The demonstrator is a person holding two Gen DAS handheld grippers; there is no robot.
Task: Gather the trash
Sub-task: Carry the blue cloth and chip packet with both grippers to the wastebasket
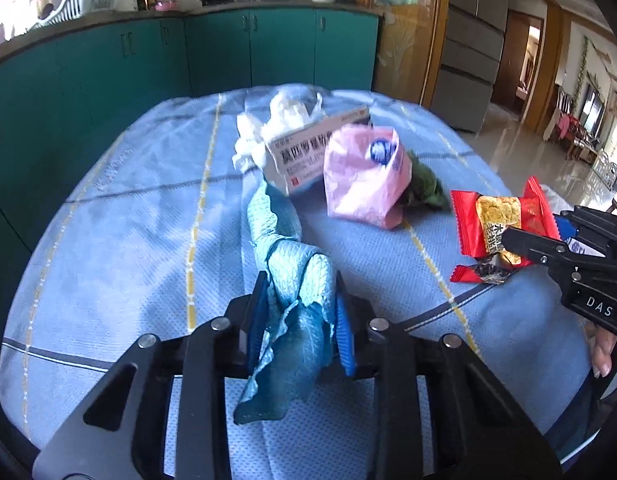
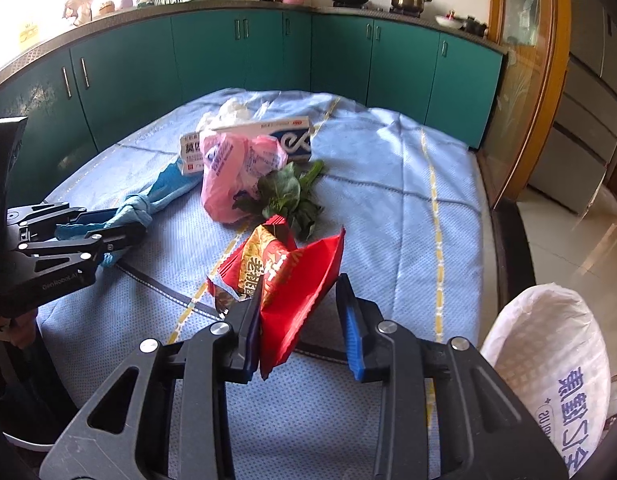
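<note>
My left gripper (image 1: 298, 312) is shut on a crumpled blue shoe cover (image 1: 286, 240) that trails across the table toward a white medicine box (image 1: 304, 156). The cover also shows in the right wrist view (image 2: 148, 200). My right gripper (image 2: 298, 316) has a red snack wrapper (image 2: 292, 280) between its fingers, pressed against the left pad, with a gap to the right pad. The wrapper also shows in the left wrist view (image 1: 504, 224). A pink plastic bag (image 1: 364, 176), green leaves (image 2: 288, 196) and crumpled white tissue (image 1: 264, 128) lie mid-table.
The table has a light blue checked cloth (image 1: 128, 208). A white bag with blue print (image 2: 556, 368) stands at the table's right edge. Teal kitchen cabinets (image 2: 228, 64) run behind the table.
</note>
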